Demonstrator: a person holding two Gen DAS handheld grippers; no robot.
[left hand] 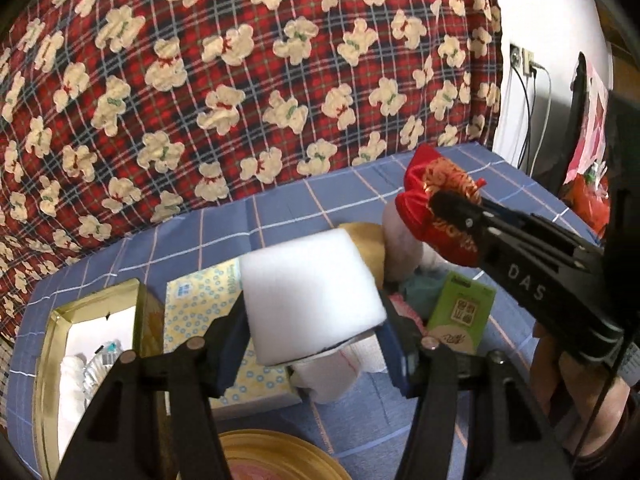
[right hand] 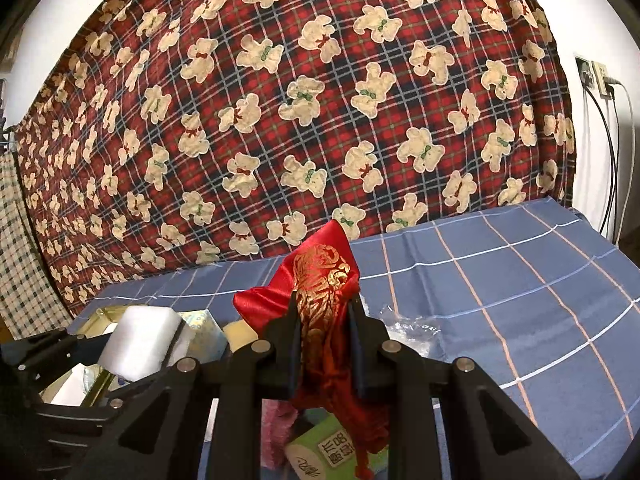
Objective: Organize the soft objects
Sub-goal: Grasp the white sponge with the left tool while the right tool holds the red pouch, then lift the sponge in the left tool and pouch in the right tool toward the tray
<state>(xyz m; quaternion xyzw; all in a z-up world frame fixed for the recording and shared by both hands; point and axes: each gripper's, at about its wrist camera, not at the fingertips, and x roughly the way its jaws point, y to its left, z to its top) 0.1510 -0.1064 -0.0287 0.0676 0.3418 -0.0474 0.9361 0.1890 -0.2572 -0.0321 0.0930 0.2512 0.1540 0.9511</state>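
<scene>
A white foam block [left hand: 312, 284] sits between the pads of my left gripper [left hand: 312, 316], which press on its two sides and hold it above the pile of soft things. The same block [right hand: 140, 340] shows at the lower left of the right wrist view. My right gripper [right hand: 324, 320] is shut on a red satin pouch [right hand: 320, 276] with gold embroidery, whose lower part hangs down below the fingers. From the left wrist camera, that pouch [left hand: 424, 184] and the right gripper [left hand: 452, 204] are up at the right, above the pile.
On the blue checked tablecloth [left hand: 280, 208] lie an open gold tin [left hand: 140, 300] at the left, a yellow tissue pack [left hand: 200, 292], a green tissue pack [left hand: 460, 308], a white rolled cloth [left hand: 340, 372], a pale plush toy [left hand: 400, 232] and a round gold lid [left hand: 272, 456]. A bear-print plaid curtain hangs behind.
</scene>
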